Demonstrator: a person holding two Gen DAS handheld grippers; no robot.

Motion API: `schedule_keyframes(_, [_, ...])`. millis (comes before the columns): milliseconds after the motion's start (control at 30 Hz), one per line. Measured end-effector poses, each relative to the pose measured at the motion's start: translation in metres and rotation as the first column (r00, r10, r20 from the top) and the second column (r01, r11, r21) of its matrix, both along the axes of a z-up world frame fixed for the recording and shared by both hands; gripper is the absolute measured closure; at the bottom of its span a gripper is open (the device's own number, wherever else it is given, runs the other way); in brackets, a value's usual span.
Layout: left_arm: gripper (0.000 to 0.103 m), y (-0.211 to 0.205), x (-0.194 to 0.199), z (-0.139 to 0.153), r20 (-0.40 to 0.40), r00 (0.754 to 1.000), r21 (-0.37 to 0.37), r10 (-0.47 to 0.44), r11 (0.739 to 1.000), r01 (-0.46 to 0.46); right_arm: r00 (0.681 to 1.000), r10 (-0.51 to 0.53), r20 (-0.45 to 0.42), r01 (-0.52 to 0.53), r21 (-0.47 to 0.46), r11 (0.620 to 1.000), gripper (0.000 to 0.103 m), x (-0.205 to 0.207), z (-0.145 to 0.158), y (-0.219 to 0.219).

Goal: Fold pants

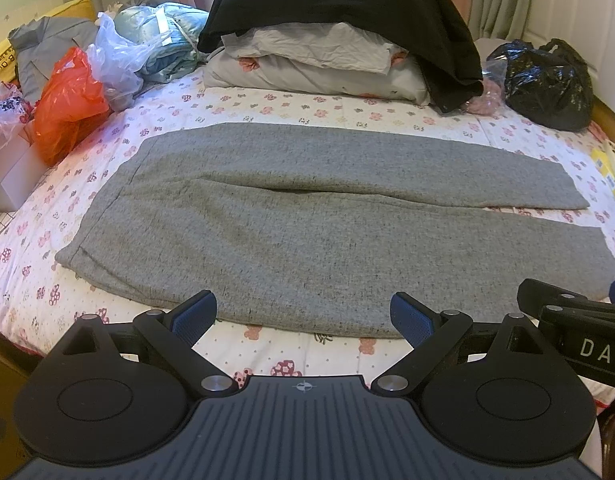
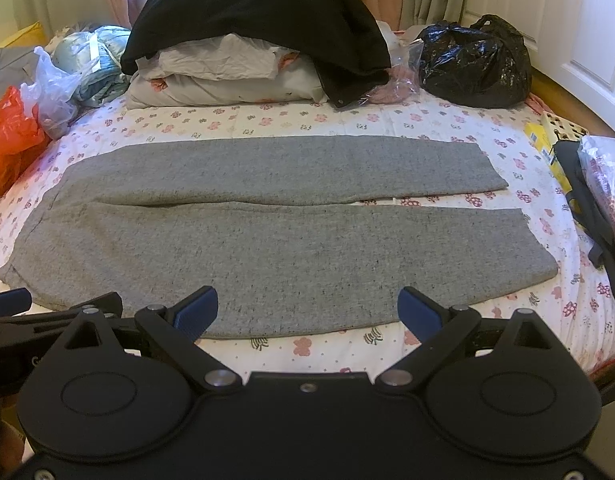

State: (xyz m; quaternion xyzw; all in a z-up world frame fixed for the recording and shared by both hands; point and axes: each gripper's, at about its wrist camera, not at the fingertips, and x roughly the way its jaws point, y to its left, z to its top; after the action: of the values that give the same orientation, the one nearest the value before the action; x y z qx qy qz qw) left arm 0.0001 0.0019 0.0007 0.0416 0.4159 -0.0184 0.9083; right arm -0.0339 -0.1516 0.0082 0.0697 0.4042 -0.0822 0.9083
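Grey pants [image 1: 307, 232] lie flat on the flowered bed sheet [image 1: 307, 108], waistband at the left, both legs stretched to the right, one behind the other. They show the same way in the right wrist view [image 2: 275, 248]. My left gripper [image 1: 303, 316] is open and empty, just above the near edge of the pants toward the waist end. My right gripper [image 2: 309, 312] is open and empty, over the near edge of the front leg. Part of the right gripper shows at the right of the left wrist view [image 1: 579, 312].
Folded bedding under a black garment [image 1: 347, 20] lies behind the pants. An orange plastic bag [image 1: 67, 104] and clear bags sit at the left. A black plastic bag [image 2: 475, 64] sits at the back right. A dark strap and a packet [image 2: 603, 208] lie at the bed's right edge.
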Motion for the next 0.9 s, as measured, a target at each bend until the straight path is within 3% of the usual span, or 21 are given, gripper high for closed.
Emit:
schedule_keyframes(700, [0.009,0.0002,0.0009,-0.0016,-0.022,1.000,-0.012,0.002,1.000,-0.003,1.000,0.003,-0.006,-0.003,0.011,1.000,0.007,-0.0006,-0.0025,0.0003])
schedule_keyframes(900, [0.009,-0.0002,-0.0001,-0.0026,0.016,1.000,0.000,-0.001,1.000,0.001,1.000,0.003,-0.007,-0.003,0.012,1.000,0.007,-0.0005,-0.0025,0.0002])
